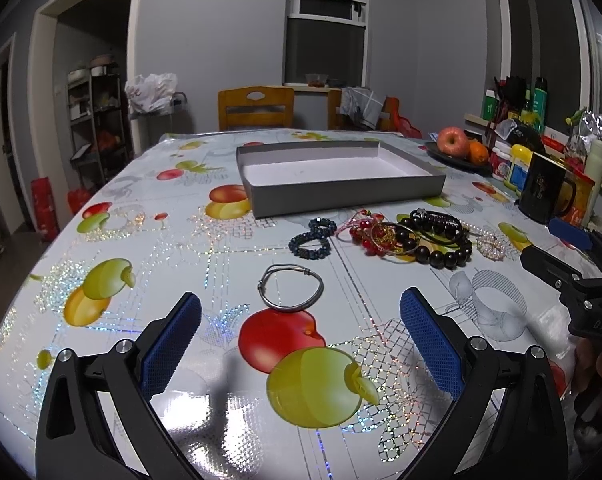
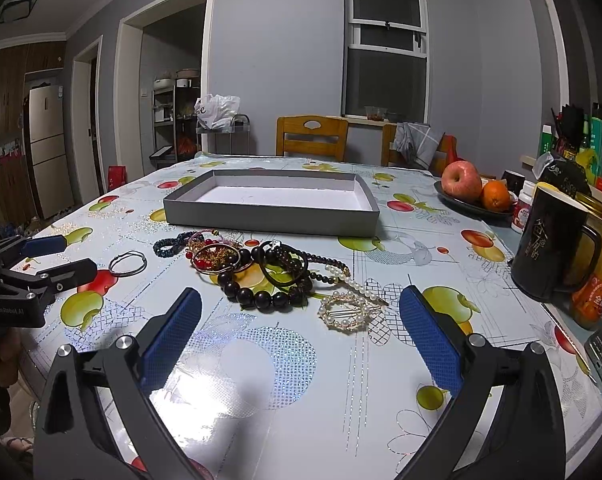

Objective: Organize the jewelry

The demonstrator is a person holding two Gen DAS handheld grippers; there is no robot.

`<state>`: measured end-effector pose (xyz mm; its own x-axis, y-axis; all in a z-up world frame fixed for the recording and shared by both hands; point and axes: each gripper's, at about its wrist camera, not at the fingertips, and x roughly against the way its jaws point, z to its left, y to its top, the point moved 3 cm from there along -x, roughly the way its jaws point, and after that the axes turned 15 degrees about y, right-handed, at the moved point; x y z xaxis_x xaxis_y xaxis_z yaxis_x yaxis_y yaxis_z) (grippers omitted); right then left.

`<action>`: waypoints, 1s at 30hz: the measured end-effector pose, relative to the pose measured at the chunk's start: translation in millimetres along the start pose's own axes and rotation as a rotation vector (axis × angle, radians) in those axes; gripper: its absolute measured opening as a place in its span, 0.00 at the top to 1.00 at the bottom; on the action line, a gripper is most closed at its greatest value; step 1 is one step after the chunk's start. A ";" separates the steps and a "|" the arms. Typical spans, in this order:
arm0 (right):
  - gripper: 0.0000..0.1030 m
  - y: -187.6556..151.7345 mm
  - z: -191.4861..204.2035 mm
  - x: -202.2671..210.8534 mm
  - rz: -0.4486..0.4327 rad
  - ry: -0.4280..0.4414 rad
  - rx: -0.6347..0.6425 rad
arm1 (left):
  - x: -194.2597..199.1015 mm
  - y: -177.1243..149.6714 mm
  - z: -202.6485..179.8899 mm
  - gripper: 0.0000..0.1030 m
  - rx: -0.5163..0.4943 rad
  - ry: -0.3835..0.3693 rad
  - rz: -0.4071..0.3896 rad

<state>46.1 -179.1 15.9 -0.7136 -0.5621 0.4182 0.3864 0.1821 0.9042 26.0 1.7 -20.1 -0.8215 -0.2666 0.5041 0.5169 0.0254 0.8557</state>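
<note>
Shallow grey tray (image 2: 273, 216), white inside, empty, flat on surface. Thin silver bangle (image 1: 291, 287) flat, alone, nearest. Dark blue beaded bracelet (image 1: 313, 239) twisted in a figure eight beyond it. Tangled heap just beside: red beads (image 1: 361, 234), gold chain (image 2: 215, 256), large black bead bracelet (image 2: 261, 298). Pearl hair clip (image 2: 345, 312) at heap's edge.

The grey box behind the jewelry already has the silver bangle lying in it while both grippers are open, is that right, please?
Not quite. The grey box is empty: both wrist views show a bare white bottom. The silver bangle lies on the table, apart from the jewelry pile, right ahead of the left gripper. The left gripper and the right gripper are open.
</note>
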 end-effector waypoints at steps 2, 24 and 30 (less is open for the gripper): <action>0.05 0.0 0.0 -0.2 0.001 0.001 -0.001 | -0.1 0.0 0.0 0.04 0.001 0.000 0.000; 0.05 -1.0 1.2 -1.6 0.009 0.003 -0.004 | -1.7 -1.1 -0.8 0.04 0.001 -0.009 0.019; 0.05 -4.1 2.3 -4.1 0.025 0.007 -0.008 | -4.9 -1.6 -2.5 0.04 -0.010 -0.010 0.042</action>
<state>46.2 -175.7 10.7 -0.6996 -0.5633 0.4396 0.4085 0.1895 0.8929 29.8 0.5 -24.3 -0.8014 -0.2562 0.5404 0.5530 0.0267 0.8327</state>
